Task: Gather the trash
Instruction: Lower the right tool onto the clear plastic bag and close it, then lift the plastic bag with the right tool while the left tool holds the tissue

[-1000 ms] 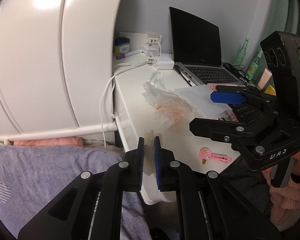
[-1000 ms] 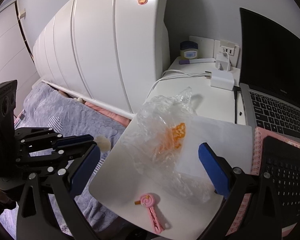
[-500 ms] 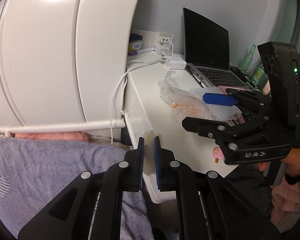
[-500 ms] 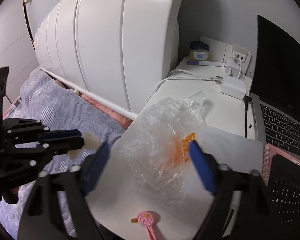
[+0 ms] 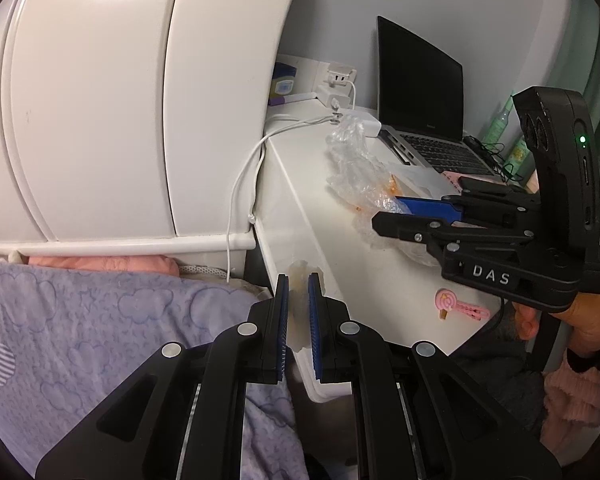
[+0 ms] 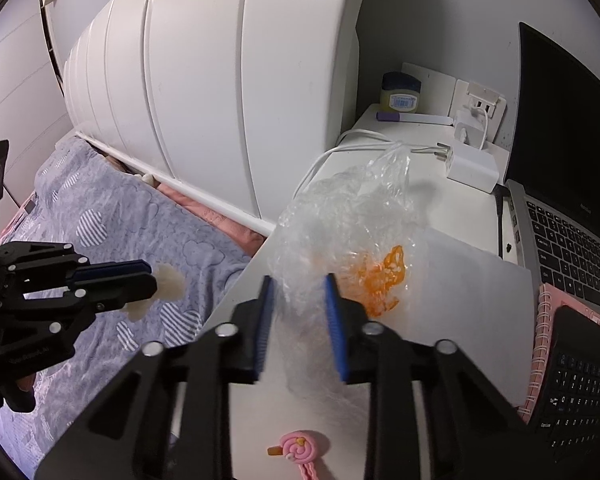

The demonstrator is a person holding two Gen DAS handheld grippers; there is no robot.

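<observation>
Left hand-held gripper: clenched on a small pale yellowish translucent scrap, held off the tabletop edge above the lilac cloud-print bedspread.
Right hand-held gripper: jaws closing around the near end of a crumpled clear plastic bag with orange residue; the bag lies between the blue pads on the white tabletop.
Only in right view: scrap's full outline past the left pads; blue-lidded jar at the back.
Only in left view: person's hand on the right handle; green bottles.
Near edge: pink lollipop-shaped clip.
Farther: white charger, open silver laptop, white curved headboard.
</observation>
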